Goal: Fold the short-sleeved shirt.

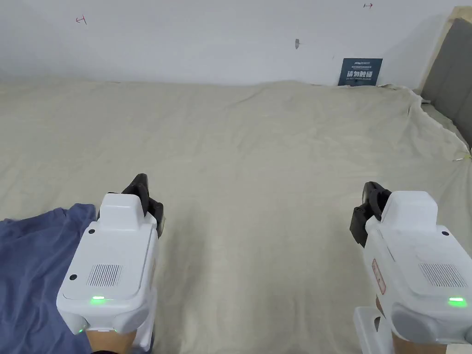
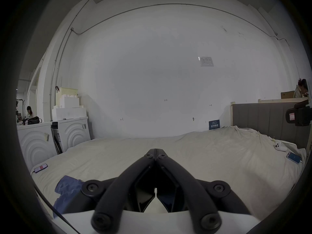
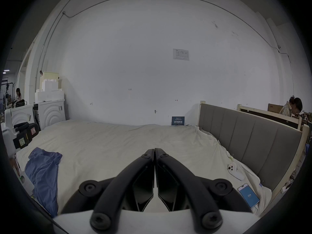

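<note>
Hovering low over the bed (image 1: 258,152), left gripper (image 2: 155,151) and right gripper (image 3: 154,150) both have jaws closed on nothing. Blue short-sleeved shirt (image 1: 32,272) lies crumpled at the near left edge, just beside the left gripper, well apart from the right. Risk: pinching the bunched cloth blind could catch several layers, or the bedsheet beneath, so it won't spread flat. Farther right, a phone (image 3: 248,195) and a white remote (image 3: 233,170) could snag a dragged hem.

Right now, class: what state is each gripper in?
Left gripper: closed, holding nothing, beside the blue shirt.
Right gripper: closed, holding nothing, over the bedsheet.
</note>
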Tool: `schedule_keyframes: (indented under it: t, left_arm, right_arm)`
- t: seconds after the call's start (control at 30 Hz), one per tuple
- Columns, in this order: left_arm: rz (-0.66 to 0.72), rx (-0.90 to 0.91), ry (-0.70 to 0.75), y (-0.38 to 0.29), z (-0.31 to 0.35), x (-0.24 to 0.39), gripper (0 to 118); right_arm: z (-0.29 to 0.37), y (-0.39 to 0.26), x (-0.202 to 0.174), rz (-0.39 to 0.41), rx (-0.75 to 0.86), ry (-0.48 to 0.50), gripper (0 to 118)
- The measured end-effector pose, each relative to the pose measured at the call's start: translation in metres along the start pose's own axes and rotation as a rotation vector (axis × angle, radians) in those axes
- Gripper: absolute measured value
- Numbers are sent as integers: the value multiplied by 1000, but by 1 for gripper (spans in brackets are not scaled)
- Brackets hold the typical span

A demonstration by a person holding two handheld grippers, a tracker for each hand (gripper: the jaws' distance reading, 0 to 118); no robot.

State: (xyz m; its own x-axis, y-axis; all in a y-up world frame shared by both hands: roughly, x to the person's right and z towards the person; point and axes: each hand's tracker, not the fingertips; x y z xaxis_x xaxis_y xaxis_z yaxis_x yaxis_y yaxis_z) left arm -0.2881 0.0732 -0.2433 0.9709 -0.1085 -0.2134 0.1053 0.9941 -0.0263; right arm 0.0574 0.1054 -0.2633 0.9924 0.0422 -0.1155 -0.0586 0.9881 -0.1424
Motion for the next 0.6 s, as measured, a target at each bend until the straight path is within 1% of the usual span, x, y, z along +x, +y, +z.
schedule_keyframes:
  t: [0.37,0.5,0.6]
  left_arm:
    - [-3,0,8,1,2,-4,0]
    - [-9,-2,32,3,4,-14,0]
    - [-2,0,68,3,9,-29,0]
  right_arm:
    - [-2,2,-3,-3,-3,15,0]
    - [-7,5,-13,9,5,39,0]
    - [-15,9,-28,15,13,80,0]
